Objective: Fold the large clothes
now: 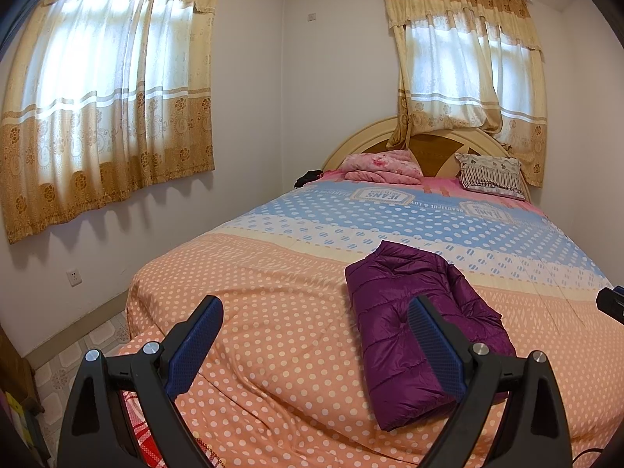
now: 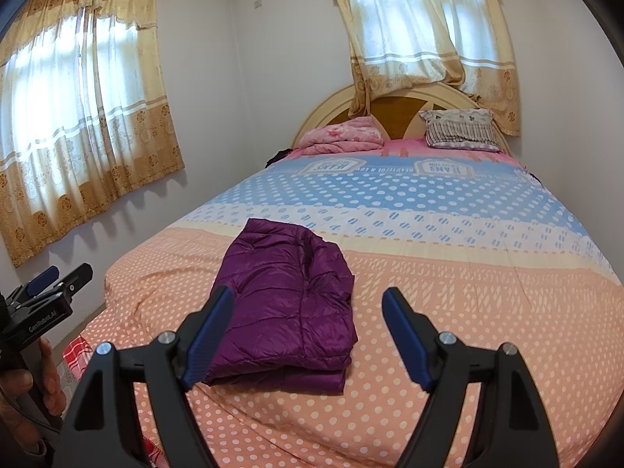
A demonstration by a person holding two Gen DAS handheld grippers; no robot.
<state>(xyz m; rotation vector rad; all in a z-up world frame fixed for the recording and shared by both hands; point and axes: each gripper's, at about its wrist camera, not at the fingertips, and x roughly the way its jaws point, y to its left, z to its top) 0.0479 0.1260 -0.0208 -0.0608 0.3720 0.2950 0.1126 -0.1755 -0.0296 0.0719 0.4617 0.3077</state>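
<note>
A purple quilted puffer jacket (image 1: 421,323) lies folded into a compact rectangle on the bed's polka-dot quilt (image 1: 280,312). It also shows in the right wrist view (image 2: 288,304). My left gripper (image 1: 316,312) is open and empty, held above the near end of the bed, with the jacket behind its right finger. My right gripper (image 2: 308,304) is open and empty, held back from the jacket's near edge. The left gripper also shows at the left edge of the right wrist view (image 2: 58,273), held in a hand.
A folded pink blanket (image 2: 343,134) and a patterned pillow (image 2: 460,128) lie by the wooden headboard (image 2: 394,113). Curtained windows (image 1: 109,97) are on the left and back walls. Tiled floor (image 1: 74,355) lies left of the bed.
</note>
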